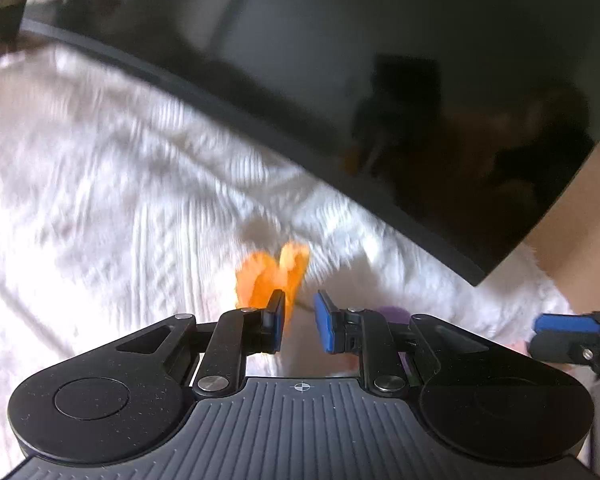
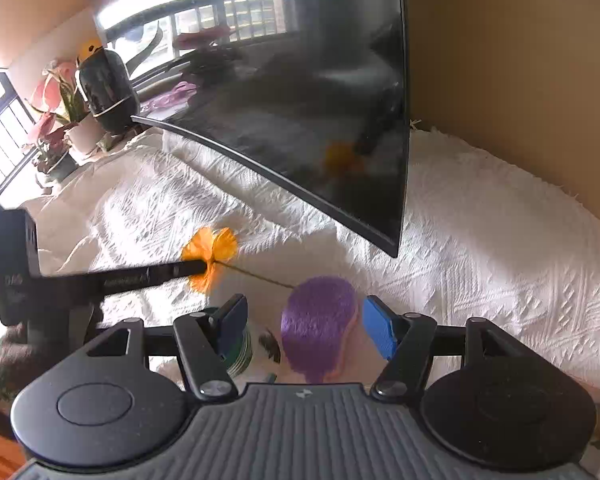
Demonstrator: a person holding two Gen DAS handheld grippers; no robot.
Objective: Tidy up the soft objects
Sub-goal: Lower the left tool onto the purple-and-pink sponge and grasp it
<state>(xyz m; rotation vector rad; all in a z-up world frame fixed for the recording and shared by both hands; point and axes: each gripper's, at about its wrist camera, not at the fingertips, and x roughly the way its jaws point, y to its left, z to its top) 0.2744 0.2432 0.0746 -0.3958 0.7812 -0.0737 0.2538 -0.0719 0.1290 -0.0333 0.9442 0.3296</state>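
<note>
**Orange pom-pom up in the left gripper, purple one sits between the right's open fingers**

Over to the left gripper (image 1: pixel 300 304) first: its blue pads are drawn in close with only a narrow gap showing, and orange fluff runs down the inner face of the left-hand pad. From the right wrist view its black fingers end right in the middle of the orange pom-pom (image 2: pixel 209 258), so that reads as a pinch on the tuft. The pom-pom is over the white cloth (image 2: pixel 480 240), just in front of the lower edge of the curved screen (image 2: pixel 300 100), and its orange glow shows up in the dark glass.

A thin string (image 2: pixel 260 276) runs from the orange tuft to the top of the purple pom-pom (image 2: pixel 318 328).

Now the right gripper (image 2: pixel 304 308): fingers spread wide and gripping nothing. The purple pom-pom lies on the cloth between them, much nearer the blue right-hand pad than the dark left-hand one. Whether it brushes that blue pad, I cannot tell. A pinkish edge shows along its right side.

In the left wrist view, a sliver of purple peeks out behind the right-hand finger, and a blue pad of the right gripper pokes in at the right edge.

Far left, potted plants (image 2: pixel 56 120) with pink leaves stand by a railing.
</note>
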